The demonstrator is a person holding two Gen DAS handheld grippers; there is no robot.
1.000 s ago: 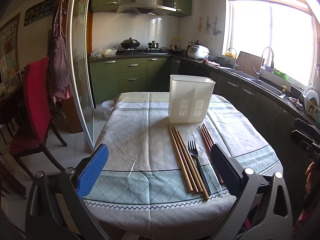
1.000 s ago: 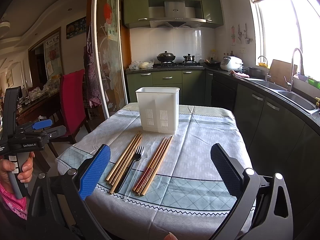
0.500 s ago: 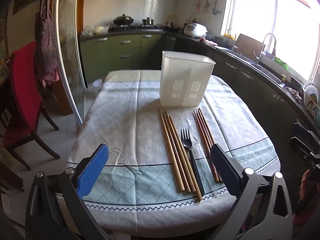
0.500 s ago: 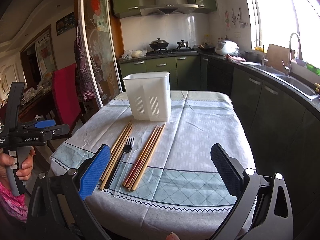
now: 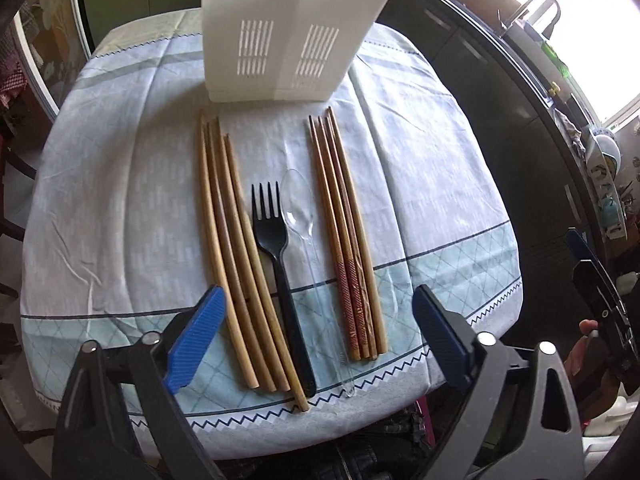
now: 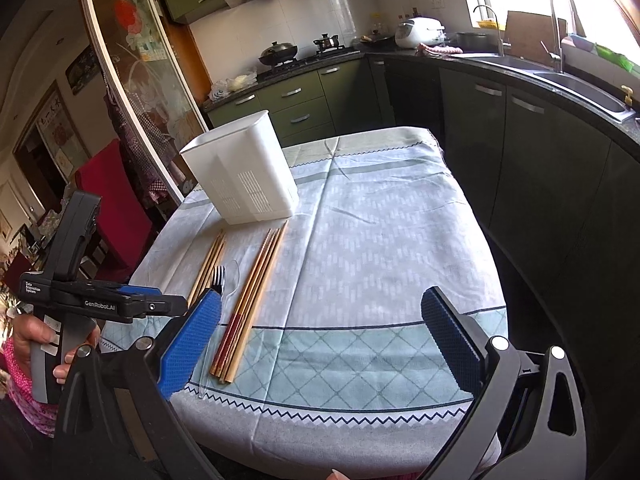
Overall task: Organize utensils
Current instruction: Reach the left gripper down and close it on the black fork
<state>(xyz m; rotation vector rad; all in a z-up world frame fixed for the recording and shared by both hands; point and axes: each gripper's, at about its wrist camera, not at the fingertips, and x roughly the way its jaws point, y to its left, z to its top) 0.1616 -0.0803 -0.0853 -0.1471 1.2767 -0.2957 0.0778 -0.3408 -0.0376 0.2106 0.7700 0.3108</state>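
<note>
A white slotted utensil holder (image 5: 292, 28) stands upright at the far side of the cloth-covered table (image 5: 100, 200). In front of it lie, left to right, several pale bamboo chopsticks (image 5: 232, 248), a black plastic fork (image 5: 276, 264), a clear plastic spoon (image 5: 304, 232) and several dark chopsticks with red patterned ends (image 5: 348, 240). My left gripper (image 5: 316, 298) points steeply down over the near ends of these utensils. Its jaws are closing and the pads touch nothing. My right gripper (image 6: 320, 300) stands open above bare cloth, right of the dark chopsticks (image 6: 248, 300). The holder (image 6: 244, 176) is empty as far as shows.
The table's near edge (image 6: 320, 412) lies just below both grippers. A person's hand (image 6: 36, 340) holds the left gripper's handle at the left. A red chair (image 6: 112, 200) and a glass door stand to the left. Dark cabinets with a sink (image 6: 580, 80) run along the right.
The left gripper has tipped downward and come in over the utensils, and its jaws have narrowed a little. The right gripper has rolled and moved closer to the table.
</note>
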